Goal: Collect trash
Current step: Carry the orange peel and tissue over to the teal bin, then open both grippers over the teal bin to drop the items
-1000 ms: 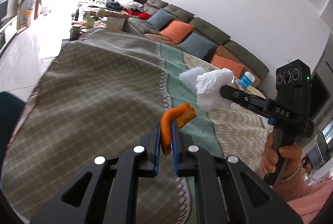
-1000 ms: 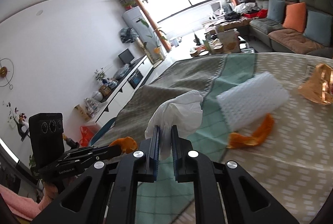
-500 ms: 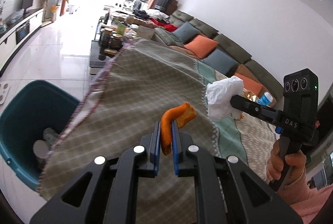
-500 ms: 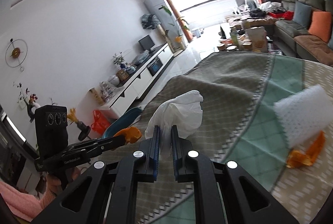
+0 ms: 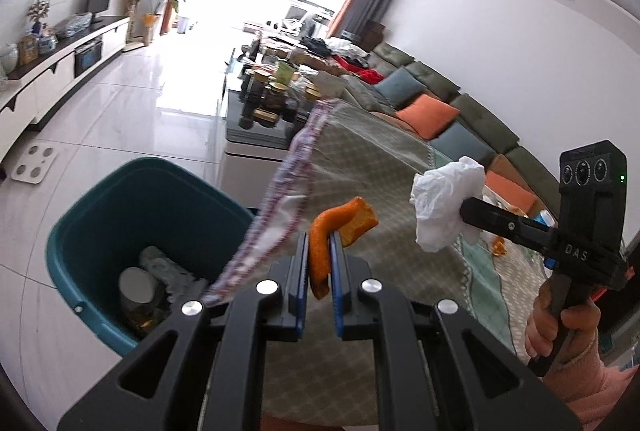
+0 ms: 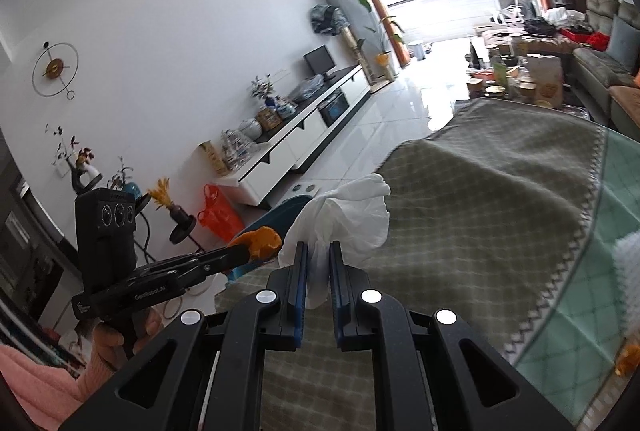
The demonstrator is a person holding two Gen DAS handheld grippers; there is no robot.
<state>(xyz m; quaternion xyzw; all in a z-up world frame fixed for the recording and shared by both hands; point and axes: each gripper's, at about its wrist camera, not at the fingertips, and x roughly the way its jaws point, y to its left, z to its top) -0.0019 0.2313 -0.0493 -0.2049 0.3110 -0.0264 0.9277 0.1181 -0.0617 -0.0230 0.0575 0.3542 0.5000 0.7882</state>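
In our left gripper (image 5: 319,263) we hold a curved piece of orange peel (image 5: 332,231); the two blue-padded fingers (image 5: 303,271) are closed on its lower end, and the rest of the peel bends up and to the right above the tips. In our right gripper (image 6: 318,267) we hold a crumpled white tissue (image 6: 348,215), pinched by its narrow end between the fingers, with the loose part spreading above them.

Both grippers are in the air over the near edge of the table, which is covered with a brown checked tablecloth (image 5: 372,167). From the left wrist view we see the right gripper with the tissue to the right of the peel, near it but apart from it. From the right wrist view the left gripper with the peel is to the left of the tissue.

On the floor, beside the hanging corner of the tablecloth, stands a dark teal trash bin (image 5: 100,215). Some trash already lies inside it, among it a round grey can (image 5: 134,287). The peel is above and to the right of the bin, not over its opening. In the right wrist view only a small part of the bin shows behind the peel and the tissue.

Further on the table, a small orange scrap (image 5: 498,245) lies on the green part of the cloth, well apart from both grippers.
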